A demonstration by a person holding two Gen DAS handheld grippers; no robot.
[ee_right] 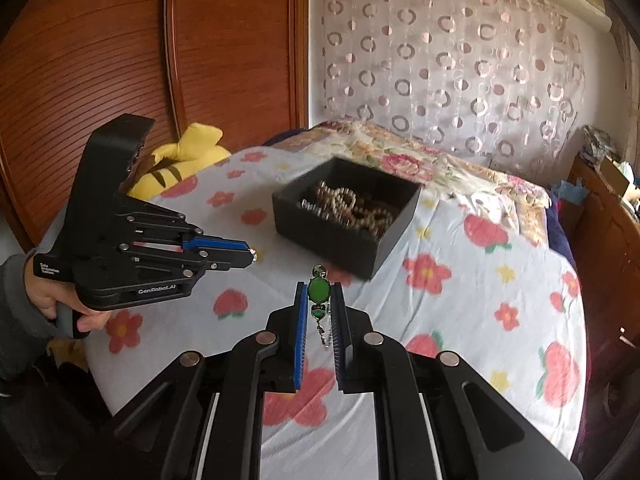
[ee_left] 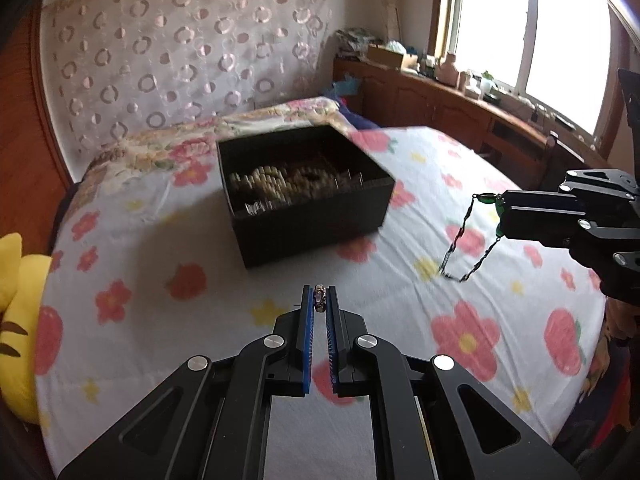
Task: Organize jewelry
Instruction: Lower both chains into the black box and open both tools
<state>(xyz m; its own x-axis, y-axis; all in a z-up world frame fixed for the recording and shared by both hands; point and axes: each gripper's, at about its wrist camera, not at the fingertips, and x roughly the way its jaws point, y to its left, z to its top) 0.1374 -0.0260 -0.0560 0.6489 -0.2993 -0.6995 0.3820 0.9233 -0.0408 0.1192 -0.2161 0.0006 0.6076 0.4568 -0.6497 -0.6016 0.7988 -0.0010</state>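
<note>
A black open box (ee_left: 308, 192) holding bead strings stands on the flowered bed sheet; it also shows in the right wrist view (ee_right: 344, 216). My left gripper (ee_left: 319, 299) is shut on a small ring (ee_left: 319, 297), held above the sheet in front of the box. It appears from the side in the right wrist view (ee_right: 250, 256). My right gripper (ee_right: 319, 298) is shut on a green-stone bracelet (ee_right: 318, 291), with its chain hanging down. In the left wrist view the right gripper (ee_left: 500, 214) is to the right of the box, the chain (ee_left: 464, 244) dangling in a loop above the sheet.
A yellow plush toy (ee_right: 180, 160) lies at the bed's left edge by a wooden wardrobe (ee_right: 120, 48). A wooden sideboard (ee_left: 440, 100) with clutter runs under the window on the right. A folded floral quilt (ee_left: 240, 128) lies behind the box.
</note>
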